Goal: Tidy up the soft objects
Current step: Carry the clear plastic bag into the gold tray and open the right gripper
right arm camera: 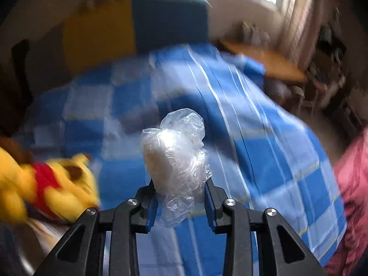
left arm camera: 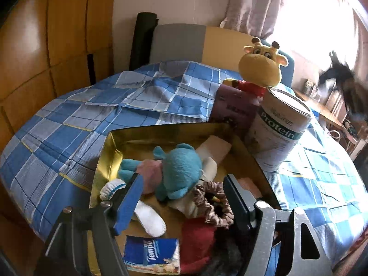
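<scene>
An open gold box lies on the bed and holds soft things. In it are a teal plush toy, a white sock, a brown scrunchie, a red cloth and a Tempo tissue pack. My left gripper hovers open over the box, its blue fingers apart on either side of the plush and scrunchie. My right gripper is shut on a white soft roll wrapped in clear plastic, held above the checked sheet. A yellow giraffe plush in a red top sits behind the box.
A protein tin and a purple box stand right behind the gold box. A blue checked sheet covers the bed. A wooden desk with clutter is at the far right, and a pink cloth at the right edge.
</scene>
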`<state>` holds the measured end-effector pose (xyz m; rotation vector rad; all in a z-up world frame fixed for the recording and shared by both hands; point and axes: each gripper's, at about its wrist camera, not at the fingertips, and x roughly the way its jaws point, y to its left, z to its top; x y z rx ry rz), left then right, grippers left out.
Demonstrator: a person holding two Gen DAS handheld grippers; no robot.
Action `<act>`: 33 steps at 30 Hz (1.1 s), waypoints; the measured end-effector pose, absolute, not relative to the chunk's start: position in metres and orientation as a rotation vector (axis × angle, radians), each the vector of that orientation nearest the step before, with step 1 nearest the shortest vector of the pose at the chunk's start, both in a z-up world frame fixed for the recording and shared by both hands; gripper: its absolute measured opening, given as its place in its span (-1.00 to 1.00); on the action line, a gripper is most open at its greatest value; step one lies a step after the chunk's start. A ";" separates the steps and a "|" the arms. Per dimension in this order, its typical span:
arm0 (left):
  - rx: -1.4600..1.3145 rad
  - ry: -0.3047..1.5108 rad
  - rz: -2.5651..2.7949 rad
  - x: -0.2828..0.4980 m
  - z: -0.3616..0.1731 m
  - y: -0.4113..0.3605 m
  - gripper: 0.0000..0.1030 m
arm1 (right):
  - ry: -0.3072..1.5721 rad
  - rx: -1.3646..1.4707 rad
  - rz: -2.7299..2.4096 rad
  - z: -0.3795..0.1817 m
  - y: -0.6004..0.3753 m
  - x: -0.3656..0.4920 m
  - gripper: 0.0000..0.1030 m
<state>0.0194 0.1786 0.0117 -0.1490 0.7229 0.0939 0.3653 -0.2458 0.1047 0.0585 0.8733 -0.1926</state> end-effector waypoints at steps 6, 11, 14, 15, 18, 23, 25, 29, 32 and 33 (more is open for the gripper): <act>-0.175 0.742 0.105 0.022 0.005 0.189 0.41 | 0.635 -0.074 -0.028 0.217 -0.142 0.377 -0.34; -0.197 0.753 0.113 0.022 0.000 0.195 0.42 | 0.488 -0.196 0.198 0.257 -0.050 0.343 -0.34; -0.202 0.753 0.131 0.020 0.000 0.198 0.45 | 0.469 -0.292 0.366 0.248 0.001 0.308 -0.34; -0.206 0.750 0.137 0.019 0.000 0.200 0.45 | 0.482 -0.321 0.431 0.238 0.019 0.295 -0.34; -0.218 0.739 0.187 0.013 0.004 0.213 0.49 | 0.580 -0.410 0.591 0.191 0.065 0.259 -0.34; -0.249 0.710 0.296 -0.003 0.010 0.247 0.55 | 0.828 -0.496 0.761 0.072 0.109 0.210 -0.34; -0.262 0.706 0.343 -0.009 0.009 0.262 0.55 | 0.913 -0.480 0.829 0.030 0.117 0.191 -0.34; -0.290 0.703 0.421 -0.021 0.006 0.283 0.63 | 1.006 -0.395 0.917 -0.020 0.127 0.156 -0.34; -0.296 0.705 0.442 -0.027 0.005 0.289 0.67 | 1.034 -0.389 0.921 -0.048 0.137 0.138 -0.34; -0.296 0.703 0.443 -0.028 0.005 0.288 0.73 | 1.053 -0.400 0.920 -0.061 0.138 0.133 -0.34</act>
